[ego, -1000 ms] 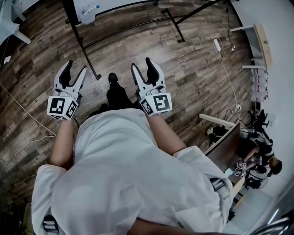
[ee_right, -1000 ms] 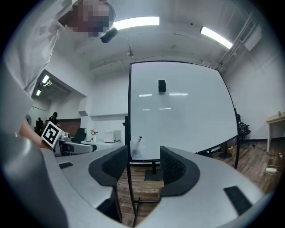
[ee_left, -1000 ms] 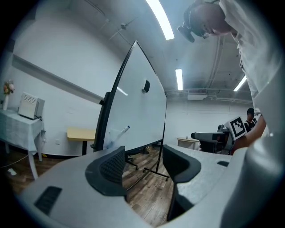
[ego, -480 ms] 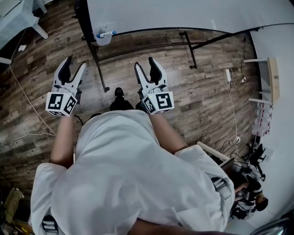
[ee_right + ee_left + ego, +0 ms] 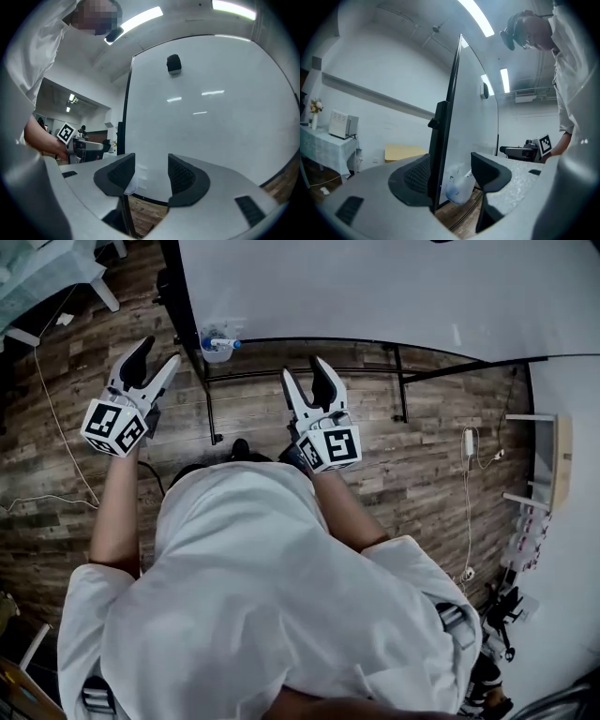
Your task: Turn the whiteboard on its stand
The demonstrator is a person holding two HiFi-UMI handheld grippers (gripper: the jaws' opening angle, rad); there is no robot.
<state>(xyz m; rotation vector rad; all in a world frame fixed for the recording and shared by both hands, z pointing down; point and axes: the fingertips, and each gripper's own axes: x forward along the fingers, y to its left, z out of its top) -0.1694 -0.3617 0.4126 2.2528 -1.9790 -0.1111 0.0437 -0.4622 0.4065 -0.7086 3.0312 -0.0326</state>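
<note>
Against a second ago, the whiteboard (image 5: 375, 287) has grown from a corner at the top of the head view to a white sheet across the whole upper edge, and both tools have come up close to it. The left gripper (image 5: 157, 352) has swung outward toward the board's left edge. The right gripper (image 5: 305, 369) sits before the lower rail. Both point level, jaws apart, with nothing between the pads. In the left gripper view the board's dark left edge lines up with the gap between the jaws, but it seems to lie just beyond the tips rather than in them; the wide lens makes that hard to settle. The right gripper view faces the white face nearly square on, with a small black block (image 5: 174, 63) stuck high on it.

The board stands upright on its black stand (image 5: 187, 320), whose legs and crossbars rest on a wood floor (image 5: 450, 399). A clear cup (image 5: 217, 345) holding a marker (image 5: 225, 342) hangs at the lower left corner, just right of the left gripper.

To the left, a table (image 5: 47, 268) with a pale cloth stands near the board's end, and a cable (image 5: 58, 432) trails over the floor. To the right, a power strip (image 5: 469, 442) and a shelf (image 5: 553, 460) lie by the wall, with planks showing between them and the stand's right leg.
</note>
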